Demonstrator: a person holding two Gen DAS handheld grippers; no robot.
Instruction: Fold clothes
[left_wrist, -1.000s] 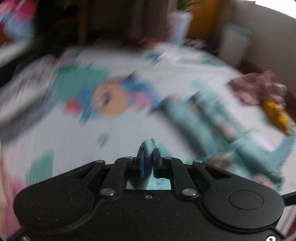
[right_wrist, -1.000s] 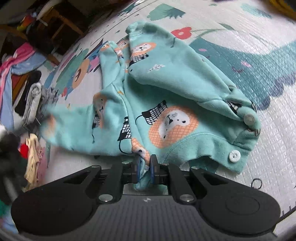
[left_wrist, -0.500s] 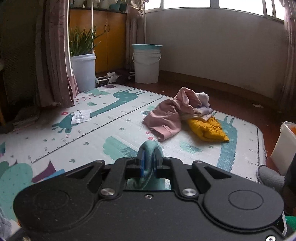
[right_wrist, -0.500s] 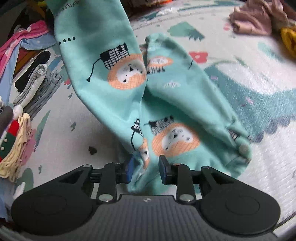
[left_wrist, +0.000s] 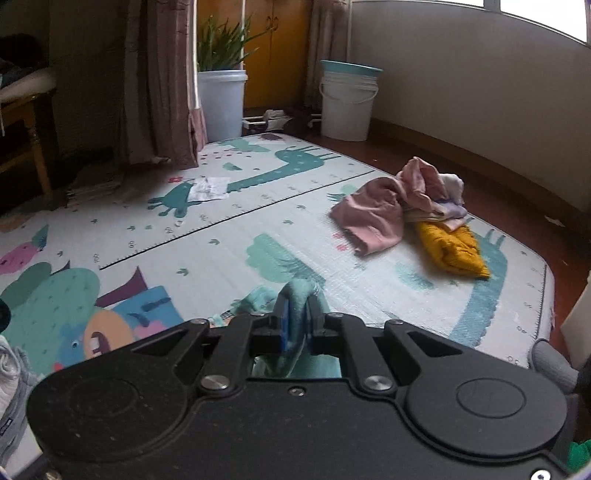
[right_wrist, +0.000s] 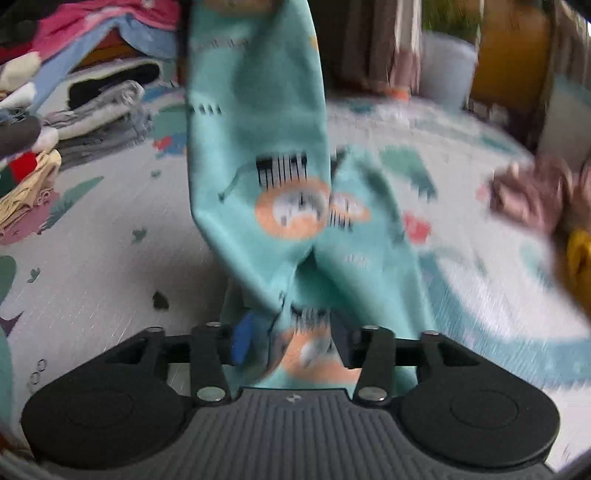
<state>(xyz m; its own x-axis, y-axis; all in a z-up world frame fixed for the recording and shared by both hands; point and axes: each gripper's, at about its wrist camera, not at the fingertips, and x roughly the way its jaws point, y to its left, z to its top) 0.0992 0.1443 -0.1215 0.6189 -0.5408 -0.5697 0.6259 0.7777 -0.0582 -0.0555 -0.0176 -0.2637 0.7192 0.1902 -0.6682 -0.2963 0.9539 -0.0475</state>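
Left hand-held gripper (left_wrist: 298, 325) clamped shut; right hand-held gripper (right_wrist: 291, 341) jaws opening.

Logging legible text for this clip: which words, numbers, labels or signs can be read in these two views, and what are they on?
Nothing can be read with certainty.
Numbers along the ruler line printed on the play mat: too small to read.
Print on the sheet of paper lying on the mat: too small to read.
Teal garment: cartoon pictures only, no letters visible.
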